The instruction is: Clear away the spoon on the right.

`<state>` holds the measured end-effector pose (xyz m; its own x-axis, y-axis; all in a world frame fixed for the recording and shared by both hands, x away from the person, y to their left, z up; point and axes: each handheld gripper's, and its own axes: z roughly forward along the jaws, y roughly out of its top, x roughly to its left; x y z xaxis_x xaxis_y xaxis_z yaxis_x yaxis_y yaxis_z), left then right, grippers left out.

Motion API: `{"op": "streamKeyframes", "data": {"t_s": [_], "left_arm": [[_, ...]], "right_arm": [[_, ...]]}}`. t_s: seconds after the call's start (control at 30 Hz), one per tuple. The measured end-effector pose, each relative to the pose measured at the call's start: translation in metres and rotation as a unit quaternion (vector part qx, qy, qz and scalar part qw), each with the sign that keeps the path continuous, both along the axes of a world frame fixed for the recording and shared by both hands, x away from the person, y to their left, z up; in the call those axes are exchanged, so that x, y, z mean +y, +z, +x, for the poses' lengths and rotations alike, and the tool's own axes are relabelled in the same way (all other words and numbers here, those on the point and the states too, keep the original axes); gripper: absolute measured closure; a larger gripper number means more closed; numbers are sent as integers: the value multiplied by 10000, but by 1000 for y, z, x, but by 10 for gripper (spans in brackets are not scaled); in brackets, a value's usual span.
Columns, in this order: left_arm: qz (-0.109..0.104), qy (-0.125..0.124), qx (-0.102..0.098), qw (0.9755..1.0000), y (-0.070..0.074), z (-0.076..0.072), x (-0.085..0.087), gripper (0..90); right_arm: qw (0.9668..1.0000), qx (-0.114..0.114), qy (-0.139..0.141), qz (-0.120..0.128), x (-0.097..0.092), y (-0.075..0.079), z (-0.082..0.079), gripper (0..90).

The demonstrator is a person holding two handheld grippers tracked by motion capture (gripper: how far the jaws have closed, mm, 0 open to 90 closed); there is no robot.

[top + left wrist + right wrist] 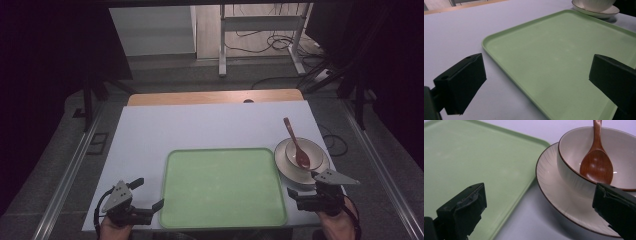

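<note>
both our grippers, left and right, sit wide apart, empty. the spoon rests loose in the bowl on its plate beside the tray; a clumsy grab could tip it out.

Green tray, brown spoon

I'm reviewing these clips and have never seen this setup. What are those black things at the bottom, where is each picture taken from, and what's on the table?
A person holds a hand-held two-jaw tool in each hand: the left gripper and the right gripper. The high view looks down from above; each gripper view looks along that gripper's own black jaws. On the white table lies an empty green tray. To its right a plate carries a bowl with a wooden spoon in it. Both grippers are open and hold nothing.
</note>
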<state>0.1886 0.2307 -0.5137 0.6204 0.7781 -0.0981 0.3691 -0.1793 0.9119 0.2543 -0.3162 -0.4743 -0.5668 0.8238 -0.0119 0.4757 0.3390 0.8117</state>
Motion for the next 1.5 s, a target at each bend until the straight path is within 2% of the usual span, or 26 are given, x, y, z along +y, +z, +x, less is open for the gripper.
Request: {"op": "streamKeyframes", "data": {"t_s": [0.03,0.1,0.33,0.47,0.83,1.5], "left_arm": [[-1,9,-3,10000,0,0,0,8],[-3,16,-2,10000,0,0,1,8],[17,2,12,10000,-1,0,0,8],[21,0,13,10000,-1,0,0,8],[30,-4,14,10000,-1,0,0,8],[34,-2,6,10000,-1,0,-1,8]], "right_arm": [[10000,-17,35,72,-1,0,1,0],[9999,-39,70,66,0,1,2,0],[9995,48,228,-200,7,-2,1,0],[9994,35,173,-303,7,-3,1,0],[9994,26,199,-296,8,-3,1,0],[9993,-164,267,-215,9,2,-1,0]]}}
